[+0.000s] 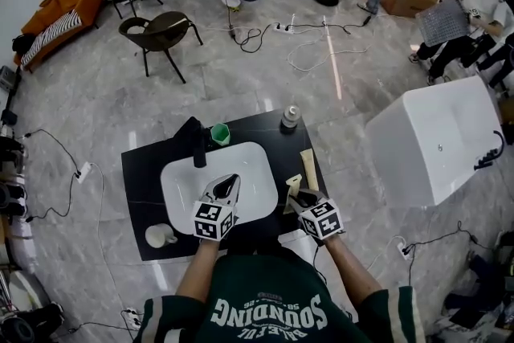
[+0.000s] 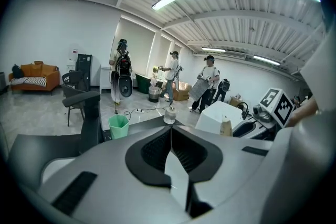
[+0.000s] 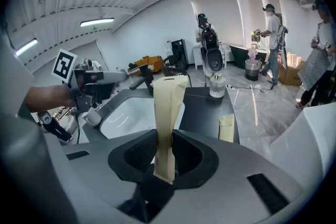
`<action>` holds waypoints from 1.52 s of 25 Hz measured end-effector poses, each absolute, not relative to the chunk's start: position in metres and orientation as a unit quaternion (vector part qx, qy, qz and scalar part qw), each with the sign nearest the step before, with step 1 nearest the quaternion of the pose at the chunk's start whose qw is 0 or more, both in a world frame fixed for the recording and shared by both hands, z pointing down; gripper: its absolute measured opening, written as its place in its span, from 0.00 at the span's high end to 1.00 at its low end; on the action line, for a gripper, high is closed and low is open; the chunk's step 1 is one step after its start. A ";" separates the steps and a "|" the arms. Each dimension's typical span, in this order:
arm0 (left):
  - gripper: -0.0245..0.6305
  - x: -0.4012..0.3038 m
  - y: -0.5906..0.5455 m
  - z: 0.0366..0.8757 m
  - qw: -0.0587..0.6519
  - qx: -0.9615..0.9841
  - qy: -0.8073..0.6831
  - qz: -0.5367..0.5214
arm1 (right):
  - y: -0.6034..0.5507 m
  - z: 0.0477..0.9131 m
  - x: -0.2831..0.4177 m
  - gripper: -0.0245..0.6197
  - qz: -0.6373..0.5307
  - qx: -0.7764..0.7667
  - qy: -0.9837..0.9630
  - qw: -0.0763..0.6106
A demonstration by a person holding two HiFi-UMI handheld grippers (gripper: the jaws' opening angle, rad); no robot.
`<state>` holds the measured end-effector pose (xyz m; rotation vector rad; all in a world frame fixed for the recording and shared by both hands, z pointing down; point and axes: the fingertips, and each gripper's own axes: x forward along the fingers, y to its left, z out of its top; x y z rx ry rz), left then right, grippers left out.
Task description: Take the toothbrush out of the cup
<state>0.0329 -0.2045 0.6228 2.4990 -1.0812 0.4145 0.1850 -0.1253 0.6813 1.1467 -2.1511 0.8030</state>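
Surface (image 1: 140, 181): a black top. It carries the basin, the cup, a jar (image 1: 290, 118), a mug (image 1: 160, 235) and a spare packet (image 1: 308, 160).
Basin (image 1: 181, 181): white, sunk in the middle of the surface. A dark faucet (image 1: 198, 149) stands at its far left edge.
Left tongs (image 2: 170, 134): closed, with nothing between them. They hang over the basin's near edge and take no part in the grip.
Right tongs (image 3: 167, 139): closed on the held packet, near its lower end. They are over the right part of the surface, beside the basin.
Cup (image 1: 219, 134): green and upright, just beside the faucet, well apart from both tongs. Nothing sticks out of it, as far as I can see.
Held packet (image 3: 169, 107): long, flat, beige paper, standing up from the right tongs, clear of the surface.
Toothbrush: no bare one shows. I judge it is inside the held packet, but the paper hides it.
Done: if so, the main step looks finished, since the toothbrush is out of the cup.
Left: probably only to lay the held packet down, perhaps near the spare packet, and open the right tongs.
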 end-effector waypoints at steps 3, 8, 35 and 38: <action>0.94 0.031 -0.208 0.623 0.195 0.891 -0.383 0.148 | -0.124 0.694 0.184 0.80 0.314 0.423 -0.794 0.304; 0.94 0.023 -0.210 0.623 0.196 0.889 -0.385 0.149 | -0.134 0.711 0.182 0.80 0.319 0.421 -0.785 0.323; 0.94 -0.059 -0.210 0.630 0.217 0.857 -0.444 0.147 | -0.183 0.790 0.174 0.80 0.409 0.448 -0.714 0.349; 0.94 -0.065 -0.211 0.629 0.217 0.856 -0.447 0.146 | -0.184 0.796 0.175 0.80 0.416 0.452 -0.707 0.351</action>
